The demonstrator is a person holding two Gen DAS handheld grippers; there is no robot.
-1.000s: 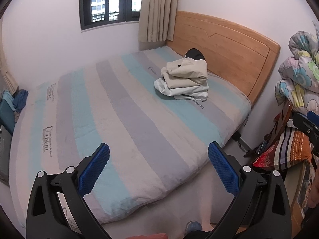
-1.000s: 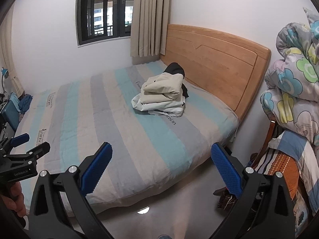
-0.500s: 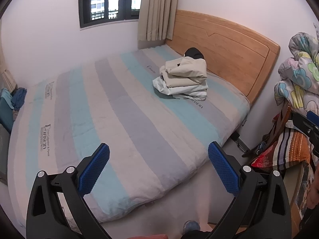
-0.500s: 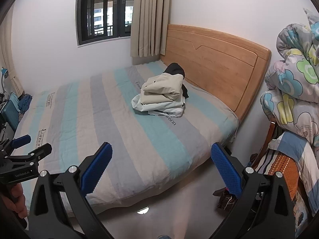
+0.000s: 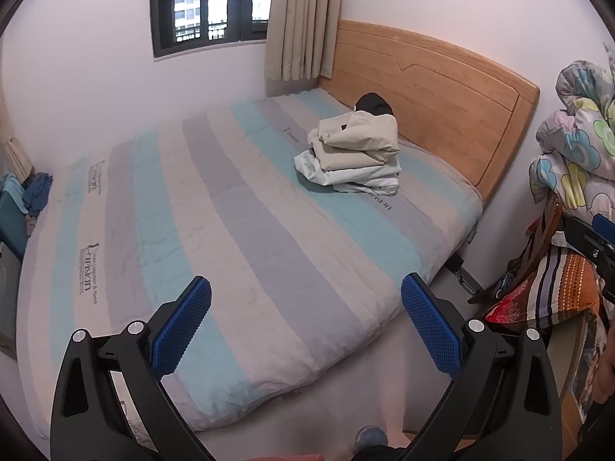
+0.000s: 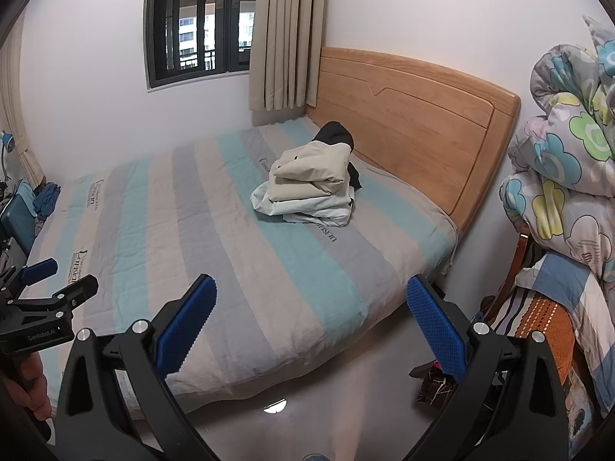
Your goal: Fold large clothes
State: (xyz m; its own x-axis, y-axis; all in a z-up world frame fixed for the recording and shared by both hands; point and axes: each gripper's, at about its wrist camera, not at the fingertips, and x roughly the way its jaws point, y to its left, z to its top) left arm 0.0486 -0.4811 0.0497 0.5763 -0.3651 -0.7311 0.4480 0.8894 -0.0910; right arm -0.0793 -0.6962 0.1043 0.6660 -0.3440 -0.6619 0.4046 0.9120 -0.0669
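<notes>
Right, two claws, both mine, both held off the foot of the bed. Left gripper [image 5: 305, 324]: jaws spread wide, nothing between them; two blue pads [image 5: 180, 330] with a dimpled rubber grid on black plastic arms. Right gripper [image 6: 311, 326]: same build, same spread, also empty-handed.

One stack of folded clothes [image 5: 353, 153] sits in the upper centre of the left view, on the mattress near the headboard [image 5: 442, 107]. Counted layers: two cream, puffy and smooth, over one pale grey-white piece with loose edges spilling out below. One black garment [image 6: 334, 134] lies crumpled behind the stack, against the wood.

One bed cover [image 5: 250, 230], quilted, striped lengthwise in teal, grey and beige, lightly creased, printed lettering at several spots. Headboard is pale wood, curved top, one recessed panel.

One dark-framed window [image 6: 196, 19] at upper left with one beige pleated curtain [image 6: 284, 34] beside it. At right edge, one floral duvet [image 6: 565, 146] bundled high over striped cushions [image 5: 553, 292]. Floor is glossy grey.
</notes>
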